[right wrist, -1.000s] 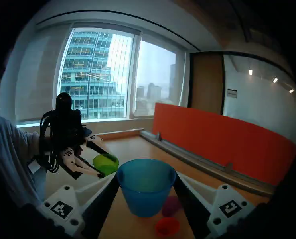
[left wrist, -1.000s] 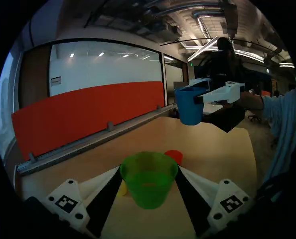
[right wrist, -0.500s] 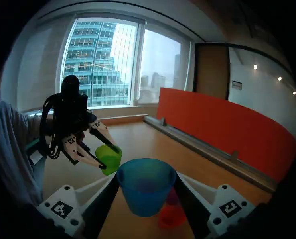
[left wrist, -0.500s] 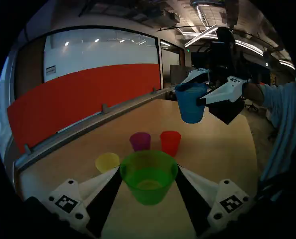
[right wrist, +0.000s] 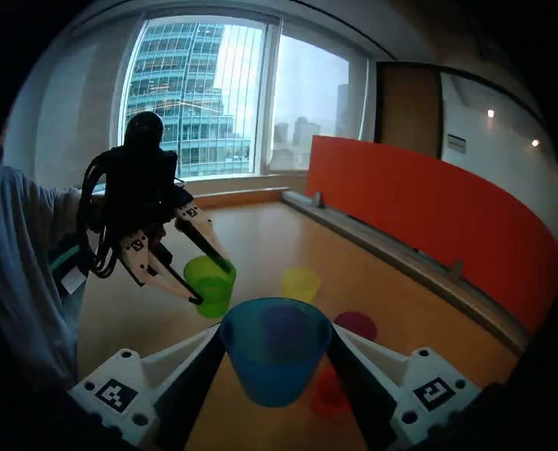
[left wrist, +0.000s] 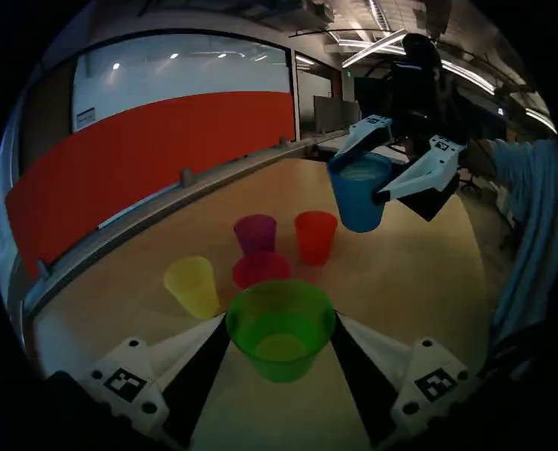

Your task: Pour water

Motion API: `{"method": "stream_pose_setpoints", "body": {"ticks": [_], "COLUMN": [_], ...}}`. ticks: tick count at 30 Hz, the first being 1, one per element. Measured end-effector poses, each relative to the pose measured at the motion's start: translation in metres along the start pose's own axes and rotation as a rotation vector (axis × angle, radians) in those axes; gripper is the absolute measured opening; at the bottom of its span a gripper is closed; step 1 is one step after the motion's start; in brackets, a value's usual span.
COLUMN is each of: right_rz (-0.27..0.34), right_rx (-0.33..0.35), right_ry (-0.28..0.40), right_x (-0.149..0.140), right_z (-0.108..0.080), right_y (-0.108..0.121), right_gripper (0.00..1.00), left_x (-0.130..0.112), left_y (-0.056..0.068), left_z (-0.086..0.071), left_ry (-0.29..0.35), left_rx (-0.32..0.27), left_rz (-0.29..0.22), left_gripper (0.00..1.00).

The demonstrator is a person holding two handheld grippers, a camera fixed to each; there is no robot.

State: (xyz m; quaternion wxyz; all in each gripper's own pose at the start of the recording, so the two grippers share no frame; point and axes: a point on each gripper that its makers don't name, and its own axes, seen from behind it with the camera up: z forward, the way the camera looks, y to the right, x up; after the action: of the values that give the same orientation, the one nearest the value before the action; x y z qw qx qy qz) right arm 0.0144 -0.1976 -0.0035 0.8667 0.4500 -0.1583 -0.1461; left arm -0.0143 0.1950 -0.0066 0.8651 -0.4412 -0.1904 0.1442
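Gripping a green cup (left wrist: pixel 280 338), the left gripper (left wrist: pixel 280 340) has one finger pressed on each side of it, in the near foreground of the left gripper view. The cup sits upright, its open mouth in plain sight, and it is held off the desk (left wrist: pixel 414 270). Something pale shows at its bottom; whether that is water I cannot tell.

Farther off in the same view, the right gripper (left wrist: pixel 356 184) is clamped on a blue cup (left wrist: pixel 358 192), one finger on each side. That cup hangs in the air over the middle of the desk, tipped slightly, just beyond a red cup (left wrist: pixel 315 235). A striped sleeve (left wrist: pixel 531 218) reaches in behind that gripper.

Four cups stand on the desk, between the two held ones. The red cup and a purple cup (left wrist: pixel 255 233) stand side by side. A low pink cup (left wrist: pixel 260 268) sits just in front of the purple one. A yellow cup (left wrist: pixel 192 284) stands nearest the desk edge that runs along an orange partition (left wrist: pixel 151 150).

From the right gripper view, the blue cup sits low in the foreground between that gripper's own fingers. The green cup hangs beyond it, toward the desk edge below a window (right wrist: pixel 204 105).
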Motion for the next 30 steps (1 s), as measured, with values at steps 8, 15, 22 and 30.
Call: {"method": "stream_pose_setpoints", "body": {"ticks": [8, 15, 22, 30], "right_rz": [-0.001, 0.007, 0.011, 0.011], "right_rx": [0.012, 0.019, 0.023, 0.031], "right_ry": [-0.044, -0.065, -0.086, -0.106], "right_x": [-0.022, -0.035, -0.046, -0.056], "right_z": [0.011, 0.018, 0.025, 0.032], "right_y": [-0.004, -0.005, -0.006, -0.010], "right_gripper": [0.92, 0.92, 0.92, 0.92], "left_x": [-0.018, -0.032, -0.041, -0.050], "left_y": [0.002, 0.004, 0.004, 0.002], "left_z": [0.007, 0.014, 0.020, 0.027], "left_ry": [-0.043, -0.075, -0.086, -0.095], "left_rx": [-0.015, -0.027, -0.037, -0.041], "left_rz": [-0.008, -0.020, -0.035, -0.052], "left_gripper": [0.88, 0.88, 0.88, 0.88]}}
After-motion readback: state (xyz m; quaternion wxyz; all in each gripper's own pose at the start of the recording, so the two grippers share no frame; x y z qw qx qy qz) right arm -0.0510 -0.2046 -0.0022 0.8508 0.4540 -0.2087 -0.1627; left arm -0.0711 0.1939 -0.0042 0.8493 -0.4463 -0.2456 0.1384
